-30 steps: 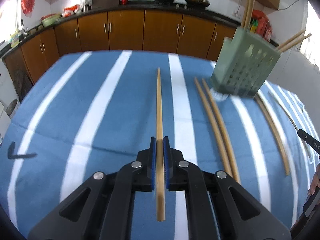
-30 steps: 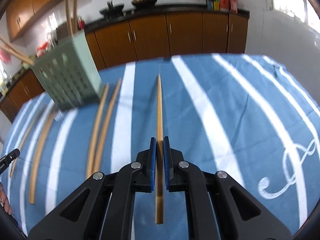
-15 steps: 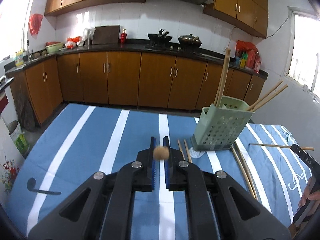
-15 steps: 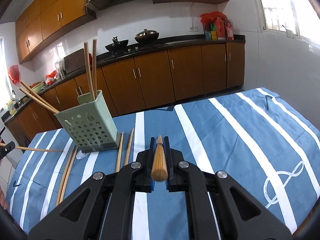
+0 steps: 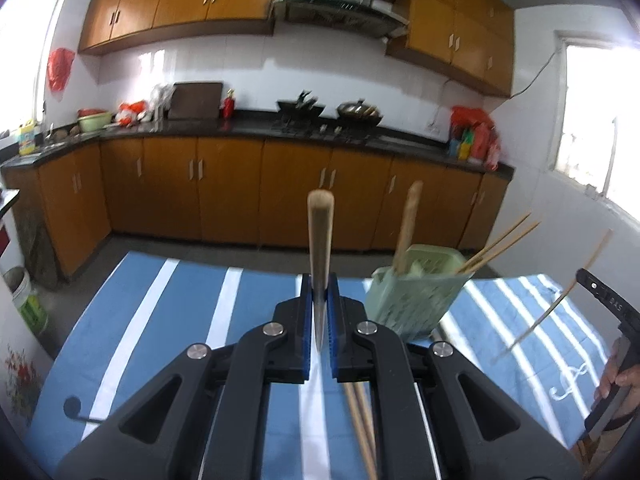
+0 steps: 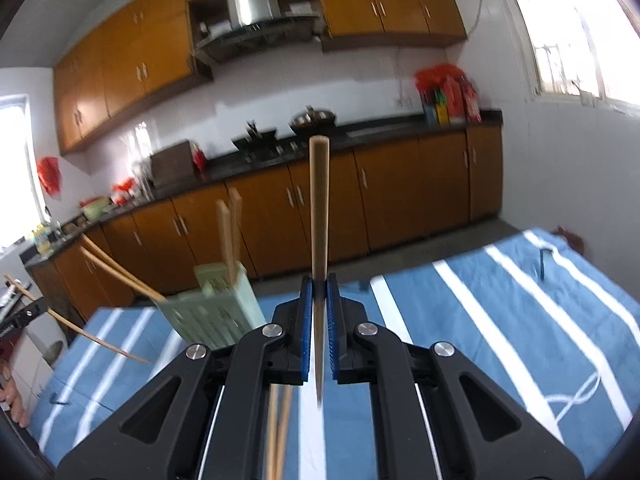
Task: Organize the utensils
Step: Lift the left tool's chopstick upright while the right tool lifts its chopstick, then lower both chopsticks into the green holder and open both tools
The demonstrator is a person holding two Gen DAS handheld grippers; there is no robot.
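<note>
Gripping chopstick | left hand-held gripper | right hand-held gripper clamps another chopstick

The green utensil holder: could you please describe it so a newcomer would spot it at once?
Start from the blue, white-striped tablecloth. On it stands the green utensil holder, a perforated plastic box with wooden chopsticks sticking out of its top. It is the only green, upright thing on the cloth.

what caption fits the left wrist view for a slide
Left claw grips an upright chopstick above the striped tablecloth, beside the green utensil holder.
</note>
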